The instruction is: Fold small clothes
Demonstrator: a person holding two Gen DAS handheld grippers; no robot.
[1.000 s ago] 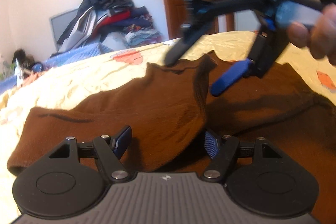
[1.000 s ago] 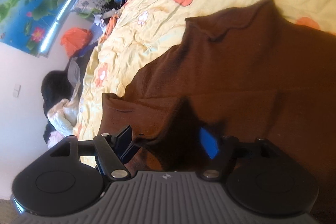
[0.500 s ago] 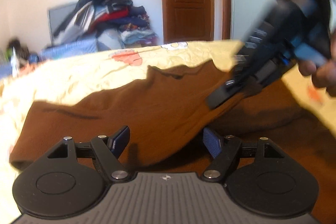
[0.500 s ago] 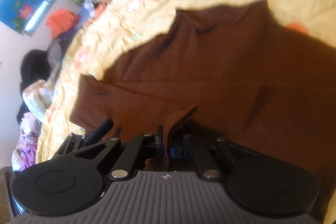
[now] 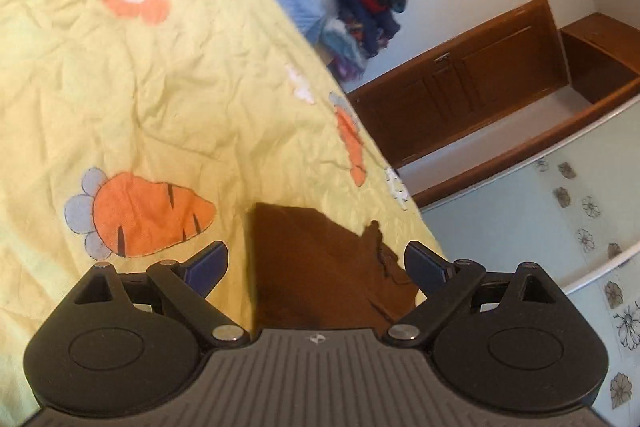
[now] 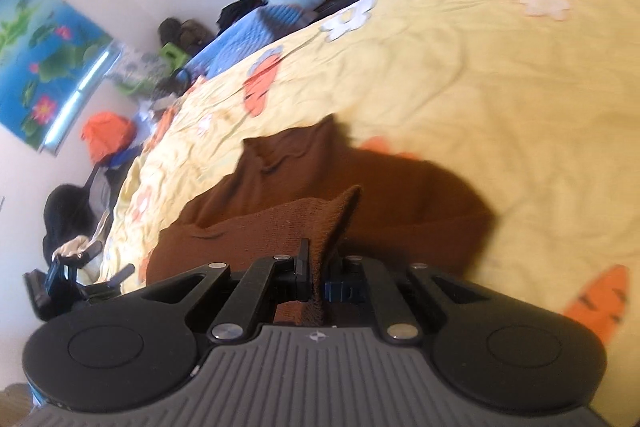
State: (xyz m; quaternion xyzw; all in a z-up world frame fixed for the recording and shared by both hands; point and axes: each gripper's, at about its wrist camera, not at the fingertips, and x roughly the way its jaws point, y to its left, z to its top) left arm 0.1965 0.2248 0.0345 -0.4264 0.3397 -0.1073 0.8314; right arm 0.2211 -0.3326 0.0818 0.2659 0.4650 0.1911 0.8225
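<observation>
While the right gripper [image 6: 318, 281] pinches a raised edge of the brown sweater [image 6: 280, 223] lying on the yellow bedsheet [image 6: 500, 75], the left gripper [image 5: 316, 263], jaws just widened and empty, hovers over a corner. Fold under way; next, probably carry the pinched edge across and lay it flat.

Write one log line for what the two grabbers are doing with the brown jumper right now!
left gripper: open, jaws just widened, holding nothing | right gripper: shut on brown knit jumper fold | surface: yellow carrot-print bedsheet
</observation>
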